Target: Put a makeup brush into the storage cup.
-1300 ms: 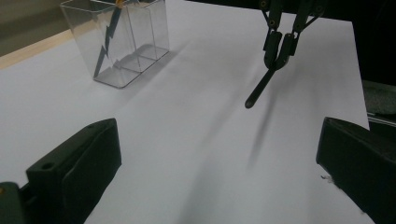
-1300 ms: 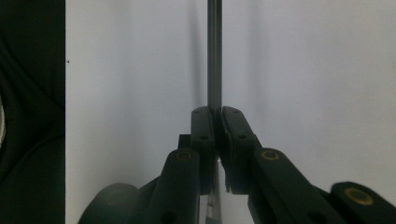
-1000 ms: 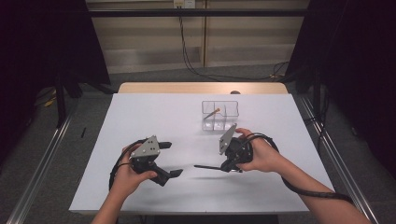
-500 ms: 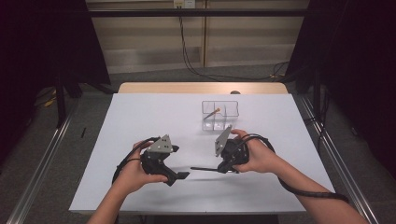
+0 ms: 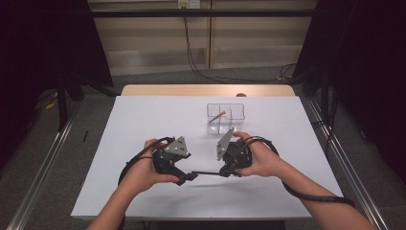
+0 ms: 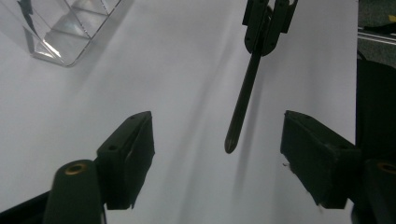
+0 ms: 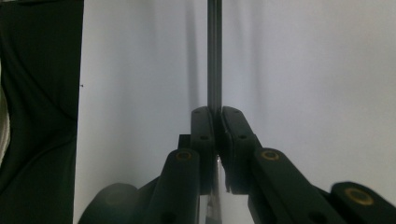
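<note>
The right claw [image 5: 225, 171] is clamped on one end of a thin dark rod [image 5: 206, 173], holding it level above the white tabletop [image 5: 143, 115]. The left claw [image 5: 189, 176] has just been closing, yet its jaws stand apart on either side of the rod's free tip without touching it. A clear compartmented box [image 5: 226, 117] stands just beyond the hands.

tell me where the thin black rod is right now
In the high view the thin black rod hangs level above the table's near middle, clamped by the right gripper, its free tip between the left gripper's open jaws.
</note>
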### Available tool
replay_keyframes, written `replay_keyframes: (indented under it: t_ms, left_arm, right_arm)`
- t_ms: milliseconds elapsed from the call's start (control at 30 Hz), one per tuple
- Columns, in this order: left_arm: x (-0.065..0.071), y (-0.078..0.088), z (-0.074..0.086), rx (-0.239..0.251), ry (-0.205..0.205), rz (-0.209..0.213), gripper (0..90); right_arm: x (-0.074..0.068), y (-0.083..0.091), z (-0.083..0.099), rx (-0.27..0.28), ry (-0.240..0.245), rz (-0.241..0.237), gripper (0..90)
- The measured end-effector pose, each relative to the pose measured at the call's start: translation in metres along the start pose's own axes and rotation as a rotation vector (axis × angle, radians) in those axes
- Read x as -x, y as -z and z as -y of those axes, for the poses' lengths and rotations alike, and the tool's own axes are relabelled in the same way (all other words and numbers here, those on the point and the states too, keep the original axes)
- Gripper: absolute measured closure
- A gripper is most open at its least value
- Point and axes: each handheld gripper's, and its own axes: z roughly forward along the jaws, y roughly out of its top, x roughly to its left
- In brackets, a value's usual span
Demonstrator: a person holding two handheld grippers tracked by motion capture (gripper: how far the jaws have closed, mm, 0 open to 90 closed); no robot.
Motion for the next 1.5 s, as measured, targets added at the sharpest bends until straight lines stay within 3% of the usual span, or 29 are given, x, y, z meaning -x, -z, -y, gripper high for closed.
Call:
replay_keyframes:
  t_ms: [367,567,867,1033,1167,1267,1367,1400,1500]
  left_arm:
    - [0.005,-0.011,-0.009,-0.105,-0.072,0.018,49.1]
    - [0.007,-0.016,-0.010,-0.093,-0.087,0.039,65.3]
    - [0.010,-0.022,-0.013,-0.147,-0.118,0.065,78.9]
    - [0.014,-0.027,-0.010,-0.178,-0.138,0.074,83.2]
    - [0.015,-0.028,-0.007,-0.166,-0.116,0.091,83.8]
    - [0.016,-0.028,-0.007,-0.167,-0.131,0.089,84.0]
    - [0.016,-0.026,-0.007,-0.161,-0.121,0.077,84.0]
    - [0.015,-0.025,-0.007,-0.163,-0.120,0.091,84.0]
    - [0.015,-0.024,-0.007,-0.148,-0.110,0.090,84.0]
  right_arm:
    - [-0.001,0.002,-0.006,0.009,0.019,0.001,84.7]
    - [-0.003,0.002,-0.008,-0.001,0.036,-0.004,84.7]
    - [-0.002,0.009,-0.010,0.044,0.038,-0.008,84.6]
    - [-0.002,0.013,-0.012,0.059,0.057,-0.003,84.3]
    - [0.000,0.016,-0.012,0.079,0.060,-0.016,84.2]
    - [0.000,0.015,-0.012,0.082,0.063,-0.020,84.2]
    - [-0.001,0.015,-0.012,0.090,0.053,-0.020,83.9]
    - [0.000,0.015,-0.011,0.099,0.054,-0.019,83.5]
    - [0.001,0.018,-0.009,0.140,0.034,-0.018,76.2]
